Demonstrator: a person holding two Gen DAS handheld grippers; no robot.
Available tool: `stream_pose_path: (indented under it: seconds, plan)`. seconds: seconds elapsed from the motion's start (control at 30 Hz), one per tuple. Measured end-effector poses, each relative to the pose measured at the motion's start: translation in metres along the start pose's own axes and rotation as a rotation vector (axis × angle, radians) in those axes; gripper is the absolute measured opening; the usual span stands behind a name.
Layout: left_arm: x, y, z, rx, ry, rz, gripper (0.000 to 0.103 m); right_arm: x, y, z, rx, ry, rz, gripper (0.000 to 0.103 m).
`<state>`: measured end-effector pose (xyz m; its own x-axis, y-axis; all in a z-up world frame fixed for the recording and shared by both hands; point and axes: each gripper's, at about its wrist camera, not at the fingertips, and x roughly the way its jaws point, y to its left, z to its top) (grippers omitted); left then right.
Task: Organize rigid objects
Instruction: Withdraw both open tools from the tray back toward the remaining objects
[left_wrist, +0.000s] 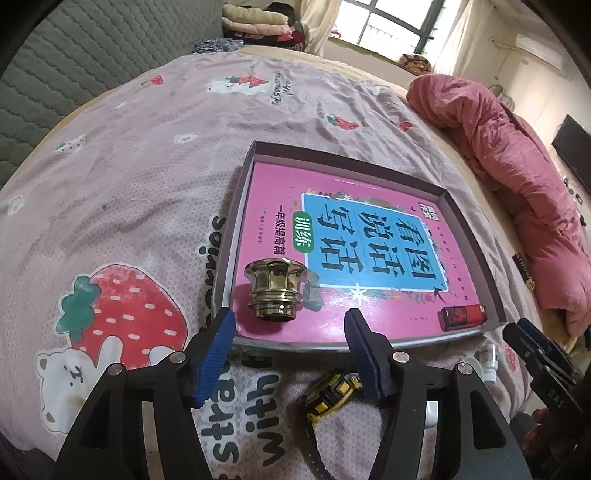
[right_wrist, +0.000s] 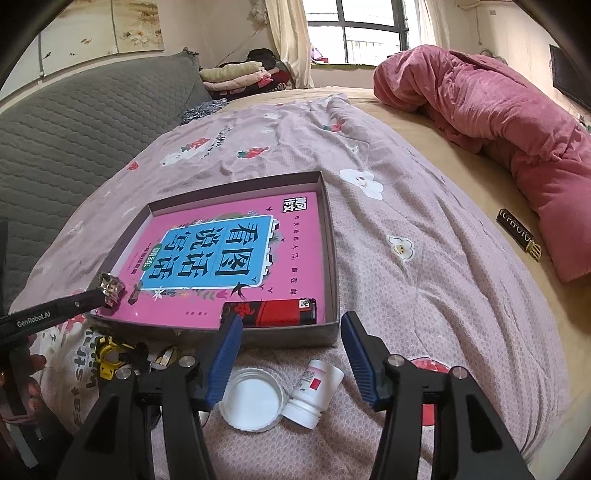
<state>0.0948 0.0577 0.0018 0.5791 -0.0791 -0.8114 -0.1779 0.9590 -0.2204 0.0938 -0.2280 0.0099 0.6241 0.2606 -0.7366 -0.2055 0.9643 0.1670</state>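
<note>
With the brass knob (left_wrist: 275, 288) and red lighter (right_wrist: 271, 312) lying along the box's (right_wrist: 334, 258) near edge, I judge both placed; my left gripper (left_wrist: 290, 354) and right gripper (right_wrist: 291, 360), spread and empty, next need the white bottle (right_wrist: 314, 393) on the bedspread (right_wrist: 424, 295) just outside that edge.

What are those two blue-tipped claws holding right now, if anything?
Nothing. The left gripper is open behind the brass-coloured metal knob, and the right gripper is open near the red and black lighter; both lie in the shallow cardboard tray.

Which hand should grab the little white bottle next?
The right tool, probably. The white bottle lies on the bedspread right under its open fingers, outside the tray. The left tool is over by the gold cap.
</note>
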Motion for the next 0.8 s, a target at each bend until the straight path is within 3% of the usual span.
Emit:
stream_pose_path:
  seconds: [0.3, 0.8]
  plan:
    - [-0.011, 0.003, -0.004, -0.019, 0.004, -0.030, 0.065, -0.005, 0.000, -0.002, 0.007, -0.004, 0.011, 0.055]
    - [-0.028, -0.004, -0.016, 0.026, -0.008, -0.021, 0.065, -0.018, 0.009, -0.013, -0.043, -0.001, 0.029, 0.056]
